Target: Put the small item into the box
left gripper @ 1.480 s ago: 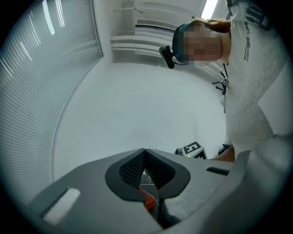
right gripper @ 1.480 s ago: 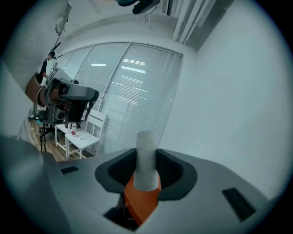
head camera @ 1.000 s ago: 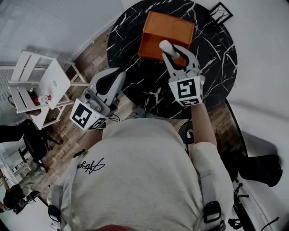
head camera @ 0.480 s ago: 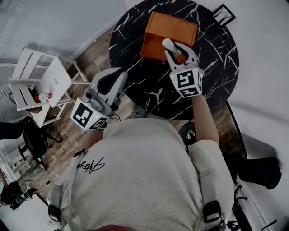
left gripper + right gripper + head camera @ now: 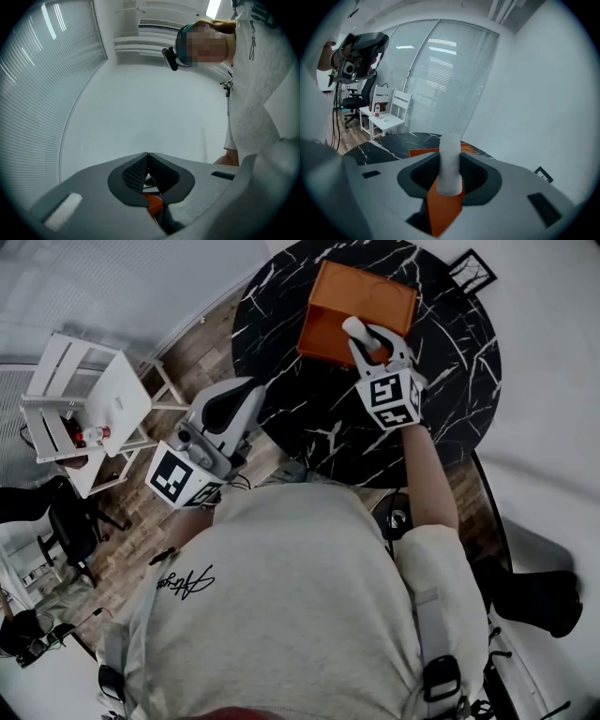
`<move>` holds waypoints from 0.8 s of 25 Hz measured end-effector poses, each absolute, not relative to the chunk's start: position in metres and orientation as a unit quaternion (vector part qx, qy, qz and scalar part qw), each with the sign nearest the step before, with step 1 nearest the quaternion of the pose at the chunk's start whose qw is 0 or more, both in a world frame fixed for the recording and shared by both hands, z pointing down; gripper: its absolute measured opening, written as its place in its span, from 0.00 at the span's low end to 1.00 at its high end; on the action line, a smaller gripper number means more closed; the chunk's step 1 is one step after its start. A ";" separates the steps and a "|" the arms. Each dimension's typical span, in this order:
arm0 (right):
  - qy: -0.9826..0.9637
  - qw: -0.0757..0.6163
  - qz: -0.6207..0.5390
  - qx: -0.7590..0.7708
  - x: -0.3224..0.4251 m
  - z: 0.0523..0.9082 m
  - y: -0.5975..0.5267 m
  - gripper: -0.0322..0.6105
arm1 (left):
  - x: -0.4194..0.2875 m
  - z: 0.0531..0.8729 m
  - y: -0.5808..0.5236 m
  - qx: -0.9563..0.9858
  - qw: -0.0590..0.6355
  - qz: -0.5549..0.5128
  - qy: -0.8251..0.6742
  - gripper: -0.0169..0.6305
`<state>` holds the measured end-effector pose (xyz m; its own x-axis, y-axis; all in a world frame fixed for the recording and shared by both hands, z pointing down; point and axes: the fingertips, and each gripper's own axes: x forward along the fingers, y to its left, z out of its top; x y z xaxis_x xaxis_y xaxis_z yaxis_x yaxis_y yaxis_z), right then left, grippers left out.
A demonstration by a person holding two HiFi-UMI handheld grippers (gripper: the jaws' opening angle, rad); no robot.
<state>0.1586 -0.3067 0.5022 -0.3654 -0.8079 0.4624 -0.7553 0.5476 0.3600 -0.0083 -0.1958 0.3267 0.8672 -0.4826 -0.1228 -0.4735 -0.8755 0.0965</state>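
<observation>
1. The right tool is closed on the small white cylindrical item. The jaws stand wide because the cylinder fills the gap between them. The pads press on its lower part, and its rounded upper end stands out past the jaw tips.
2. The item is clear of the black round marble-veined worktop. In the head view it lies over the near edge of the orange rectangular box. How high it is above the box cannot be told.
3. The right arm is stretched forward, which brings the item to the box. Judgement: the item is at the carry stage, shortly before release, and it likely needs to go further over the box's middle before the jaws part.
4. The left tool has its jaws together with nothing between them. It is held back beside the person's torso, off the worktop and aimed upward. Judgement: this keeps it out of the working arm's path.
5. Nothing lies between the item and the box. The worktop is bare around the box, apart from a small black-framed square object at its far rim, well apart from the box.
6. Off the worktop, on the person's left, stands a white slatted chair carrying a small bottle. A black office chair stands nearer. Neither is close to the work.
</observation>
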 end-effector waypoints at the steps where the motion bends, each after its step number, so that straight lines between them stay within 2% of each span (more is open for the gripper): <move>1: -0.826 0.305 -0.042 0.472 0.158 0.506 -0.307 0.26 | -0.009 0.327 -0.196 0.966 0.031 -0.071 -0.248 0.03; 20: -0.825 0.349 -0.021 0.444 0.157 0.553 -0.320 0.26 | -0.016 0.337 -0.189 0.962 0.043 -0.061 -0.264 0.03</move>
<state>0.1573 -0.3195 0.5527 -0.3623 -0.7469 0.5576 -0.7173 0.6054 0.3449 -0.0157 -0.1888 0.3373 0.8534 -0.5126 -0.0951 -0.5020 -0.8571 0.1156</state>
